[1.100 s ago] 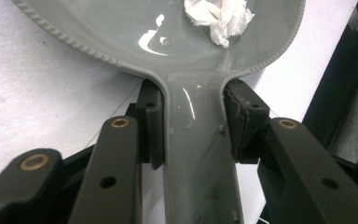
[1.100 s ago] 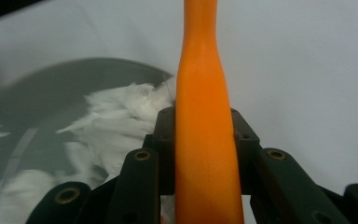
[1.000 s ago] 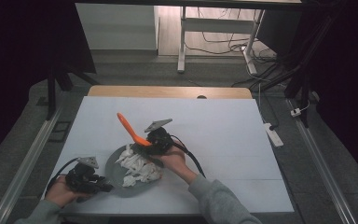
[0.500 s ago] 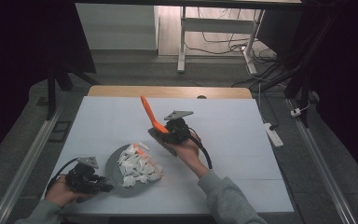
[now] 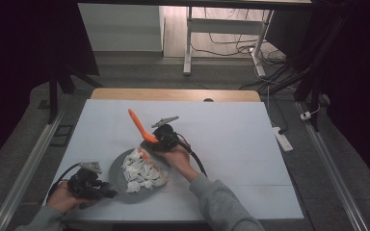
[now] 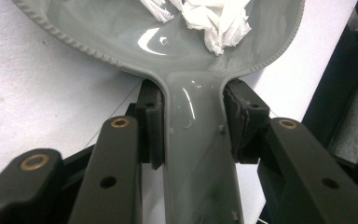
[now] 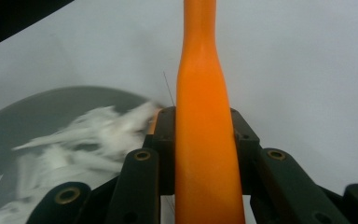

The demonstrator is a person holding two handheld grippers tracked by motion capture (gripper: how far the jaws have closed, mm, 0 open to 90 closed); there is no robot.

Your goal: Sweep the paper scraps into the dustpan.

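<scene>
A grey dish (image 5: 120, 185) with a handle (image 6: 198, 158) holds a heap of white paper scraps (image 5: 142, 171) near the table's front left. My left gripper (image 5: 105, 189) is shut on that handle, its jaws pressing both sides (image 6: 193, 128). My right gripper (image 5: 156, 139) sits at the dish's far rim, shut on an orange utensil (image 5: 137, 124). The utensil's long handle (image 7: 204, 116) slants up and to the far left. Its lower end reaches the scraps (image 7: 88, 135) in the dish (image 7: 37, 112).
The white table (image 5: 231, 144) lies bare to the right and beyond the dish, with a wooden strip (image 5: 173, 95) along its far edge. A white power strip (image 5: 280, 137) lies off the right edge. Metal rails (image 5: 29, 163) run along both sides.
The right gripper lifted the orange utensil away to the right and back, then returned to the dish's far rim. The left gripper stayed on the handle.
</scene>
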